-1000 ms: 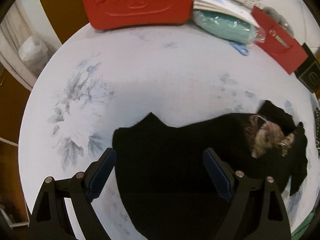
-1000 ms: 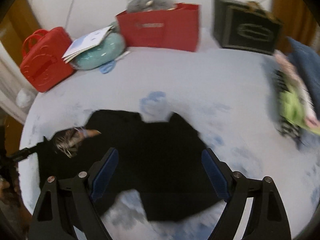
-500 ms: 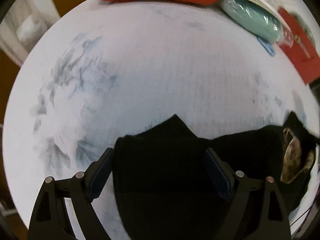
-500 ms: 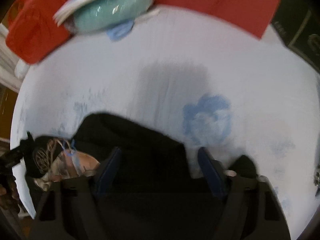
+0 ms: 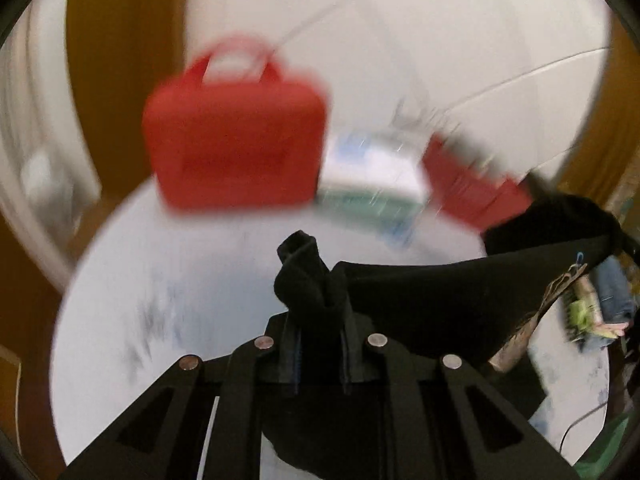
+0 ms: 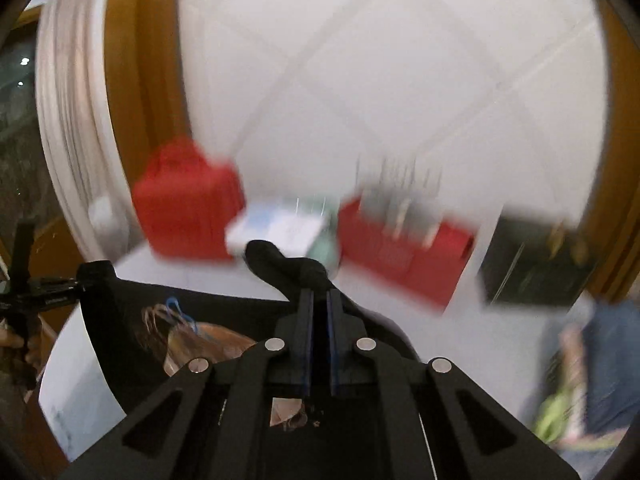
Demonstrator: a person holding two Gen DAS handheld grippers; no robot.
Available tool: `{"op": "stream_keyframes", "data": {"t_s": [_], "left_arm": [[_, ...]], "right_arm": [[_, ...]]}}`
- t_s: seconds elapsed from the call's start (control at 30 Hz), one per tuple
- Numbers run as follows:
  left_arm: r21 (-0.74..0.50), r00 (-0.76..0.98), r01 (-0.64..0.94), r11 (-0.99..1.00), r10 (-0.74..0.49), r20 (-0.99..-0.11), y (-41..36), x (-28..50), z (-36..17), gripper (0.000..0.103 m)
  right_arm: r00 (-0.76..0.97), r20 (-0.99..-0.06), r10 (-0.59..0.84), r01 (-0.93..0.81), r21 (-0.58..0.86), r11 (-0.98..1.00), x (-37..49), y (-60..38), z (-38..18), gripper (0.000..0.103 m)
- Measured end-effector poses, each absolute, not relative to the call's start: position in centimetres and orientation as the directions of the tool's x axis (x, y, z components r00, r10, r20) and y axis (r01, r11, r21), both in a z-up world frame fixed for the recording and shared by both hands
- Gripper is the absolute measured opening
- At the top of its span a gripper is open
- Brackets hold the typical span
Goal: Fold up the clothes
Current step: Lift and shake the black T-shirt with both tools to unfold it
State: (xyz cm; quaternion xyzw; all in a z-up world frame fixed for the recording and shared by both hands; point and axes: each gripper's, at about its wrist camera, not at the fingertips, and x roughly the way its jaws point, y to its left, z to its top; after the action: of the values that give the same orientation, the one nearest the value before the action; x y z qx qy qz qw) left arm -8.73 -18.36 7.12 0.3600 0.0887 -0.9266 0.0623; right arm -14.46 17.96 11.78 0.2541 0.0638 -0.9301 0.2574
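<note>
A black garment with a brown printed picture hangs stretched in the air above the white floral table. My left gripper is closing its jaws with a bunched corner of the black fabric pinched between them. My right gripper is shut on another bunched corner. In the right wrist view the cloth runs leftwards to the other gripper, held by a hand at the edge. Both views are blurred by motion.
At the back of the table stand a red case, a teal bundle with papers on it, a red paper bag and a black bag. A pile of clothes lies at the right.
Both grippers went from wide open over the flat garment to pinched on its fabric. They rose and tilted up, lifting the garment off the table.
</note>
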Motion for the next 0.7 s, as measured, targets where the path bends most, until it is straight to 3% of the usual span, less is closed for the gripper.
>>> {"op": "stream_keyframes", "data": {"t_s": [0.03,0.1,0.13,0.23,0.47,0.7], "left_arm": [[-0.101,-0.754,0.179,-0.979,-0.071,-0.653,-18.2,-9.6,8.3,0.021],[-0.059,-0.777,0.191,-0.980,-0.114,-0.619,-17.9,-13.0,10.1,0.053],[-0.034,-0.768,0.221,-0.975,-0.153,-0.622,-18.0,-14.6,10.2,0.084],[0.002,-0.680,0.244,-0.970,-0.173,-0.712,-18.1,-18.4,8.2,0.086],[-0.036,-0.461,0.240,-0.970,-0.082,-0.884,-17.6,-14.5,-2.8,0.086],[-0.099,-0.326,0.222,-0.970,0.022,-0.945,-15.1,-10.0,-10.8,0.086]], "right_arm": [[-0.762,-0.480,-0.435,0.499,-0.007,-0.867,-14.8,18.1,12.9,0.005],[-0.806,-0.433,-0.405,0.467,-0.043,-0.883,-15.7,18.3,14.8,0.007],[-0.821,-0.434,-0.372,0.435,-0.052,-0.899,-17.2,18.0,14.8,0.012],[-0.813,-0.517,-0.268,0.333,-0.034,-0.942,-21.2,18.0,12.7,0.078],[-0.684,-0.696,-0.218,0.249,0.058,-0.967,-19.9,23.5,4.7,0.079],[-0.504,-0.845,-0.178,0.150,0.117,-0.982,-14.6,28.9,-4.7,0.082]]}}
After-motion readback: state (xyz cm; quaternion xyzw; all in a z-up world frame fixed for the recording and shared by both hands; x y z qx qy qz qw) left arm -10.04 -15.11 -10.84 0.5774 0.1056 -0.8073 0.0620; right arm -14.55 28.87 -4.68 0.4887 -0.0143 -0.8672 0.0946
